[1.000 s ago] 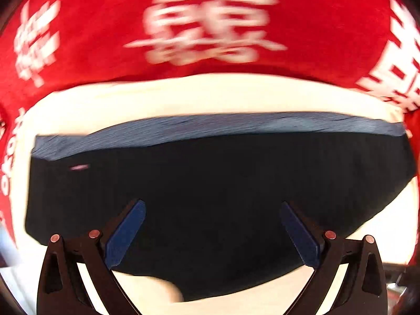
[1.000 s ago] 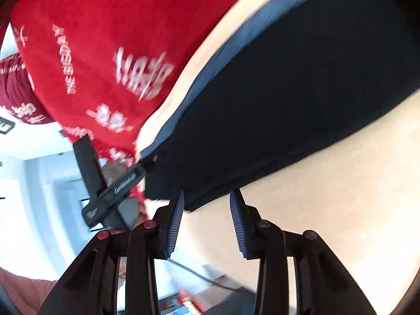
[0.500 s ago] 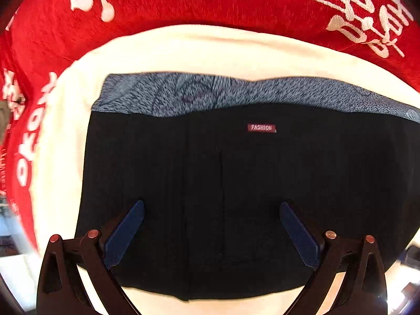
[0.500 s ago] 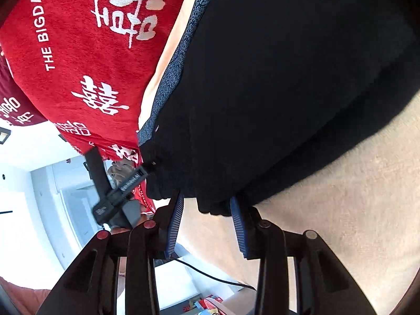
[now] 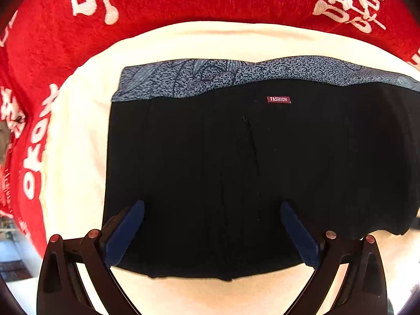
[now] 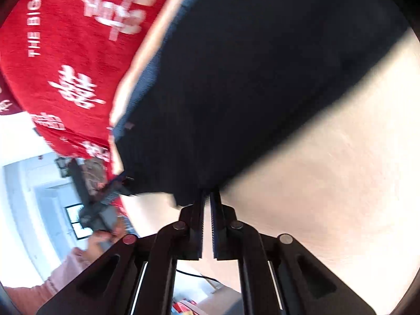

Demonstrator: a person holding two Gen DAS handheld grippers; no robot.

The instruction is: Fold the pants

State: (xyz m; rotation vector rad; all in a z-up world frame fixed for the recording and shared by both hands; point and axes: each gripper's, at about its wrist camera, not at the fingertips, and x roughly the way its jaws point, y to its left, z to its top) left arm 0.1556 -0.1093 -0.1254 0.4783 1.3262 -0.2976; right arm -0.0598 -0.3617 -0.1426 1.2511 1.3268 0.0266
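Note:
Black pants (image 5: 236, 173) with a grey-blue patterned waistband (image 5: 236, 76) and a small "FASHION" tag (image 5: 278, 99) lie folded flat on a cream cloth (image 5: 76, 157). My left gripper (image 5: 212, 231) is open above the pants' near edge, with its fingers wide apart. In the right wrist view my right gripper (image 6: 207, 202) is shut on the near corner of the pants (image 6: 262, 92). The left gripper (image 6: 99, 199) shows there at the pants' far corner.
A red blanket with white characters (image 5: 183, 2) surrounds the cream cloth on the far and left sides; it also shows in the right wrist view (image 6: 65, 52). A bright room with a window (image 6: 76, 223) lies beyond the surface's edge. A person's pink sleeve (image 6: 52, 275) is at lower left.
My right gripper closed from open onto the pants' near corner. My left gripper stayed open and shifted over the pants, so the waistband and tag came into clear view.

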